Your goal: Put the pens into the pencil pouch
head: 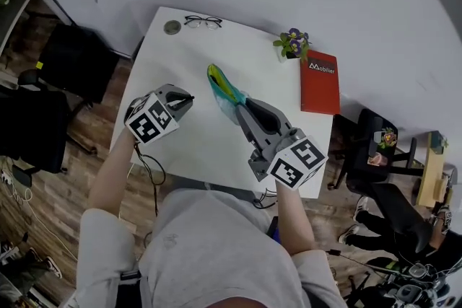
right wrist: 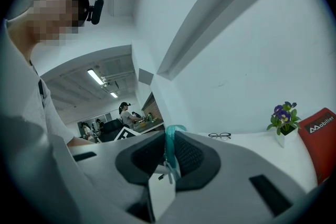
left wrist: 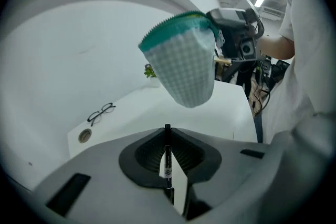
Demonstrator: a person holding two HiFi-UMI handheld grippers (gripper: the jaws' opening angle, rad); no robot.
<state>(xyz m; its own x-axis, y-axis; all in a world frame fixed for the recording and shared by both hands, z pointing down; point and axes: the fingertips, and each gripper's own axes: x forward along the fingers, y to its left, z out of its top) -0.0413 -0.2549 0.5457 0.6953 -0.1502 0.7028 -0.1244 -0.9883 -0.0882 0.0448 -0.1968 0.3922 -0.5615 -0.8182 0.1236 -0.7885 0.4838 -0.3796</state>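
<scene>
A black pen [left wrist: 167,157] stands clamped between the pads of my left gripper [left wrist: 168,157], its tip showing at the jaws in the head view [head: 189,97]. That gripper [head: 180,101] hovers above the left part of the white table [head: 195,148]. The mesh pencil pouch [head: 225,91] with its teal and yellow zip edge hangs in the air, pinched at one end by my right gripper [head: 242,110]. In the left gripper view the pouch [left wrist: 185,63] hangs ahead and above the pen. The teal edge [right wrist: 169,147] sits between the right pads.
A pair of glasses [head: 203,22] and a small round disc [head: 172,27] lie at the table's far left corner. A potted purple flower [head: 294,44] and a red book [head: 319,81] sit at the far right. Black chairs stand to the left [head: 68,61] and right [head: 375,137].
</scene>
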